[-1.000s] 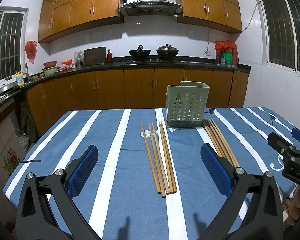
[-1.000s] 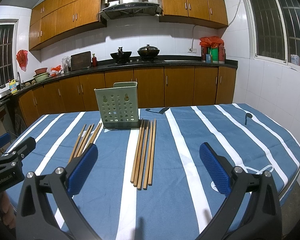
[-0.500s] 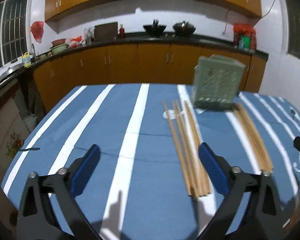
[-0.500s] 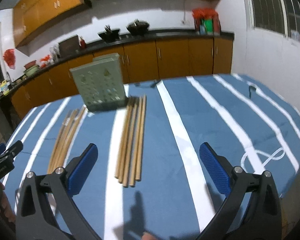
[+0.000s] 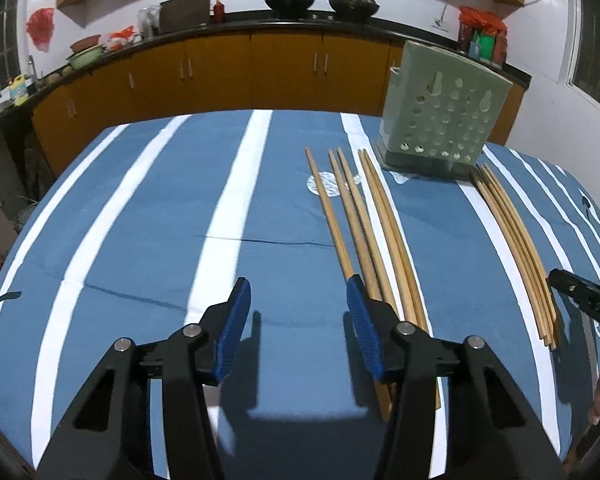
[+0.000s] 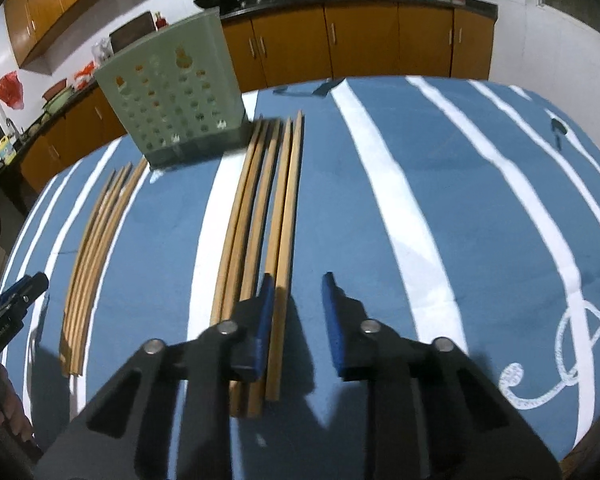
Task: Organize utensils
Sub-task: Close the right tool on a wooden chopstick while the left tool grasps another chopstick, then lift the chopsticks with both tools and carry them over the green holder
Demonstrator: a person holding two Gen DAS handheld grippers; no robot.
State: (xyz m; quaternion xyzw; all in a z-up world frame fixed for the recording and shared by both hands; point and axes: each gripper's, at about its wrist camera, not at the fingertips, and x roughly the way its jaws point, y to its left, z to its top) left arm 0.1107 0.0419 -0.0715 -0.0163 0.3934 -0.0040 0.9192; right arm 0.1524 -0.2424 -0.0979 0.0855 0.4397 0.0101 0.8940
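Both grippers dropped low, jaws narrowed but apart, empty: right gripper straddles outermost chopstick, lengthwise ahead; left gripper beside its chopstick bundle.

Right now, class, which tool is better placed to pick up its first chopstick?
Likely the right tool: one chopstick lies just inside its narrowed gap. The left tool is over bare cloth beside its chopsticks.

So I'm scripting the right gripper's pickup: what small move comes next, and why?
Probably shift the right gripper slightly left and lower it. Its jaws are open and empty, and the outermost chopstick of the right-hand bundle lies just inside its left pad, not centred.
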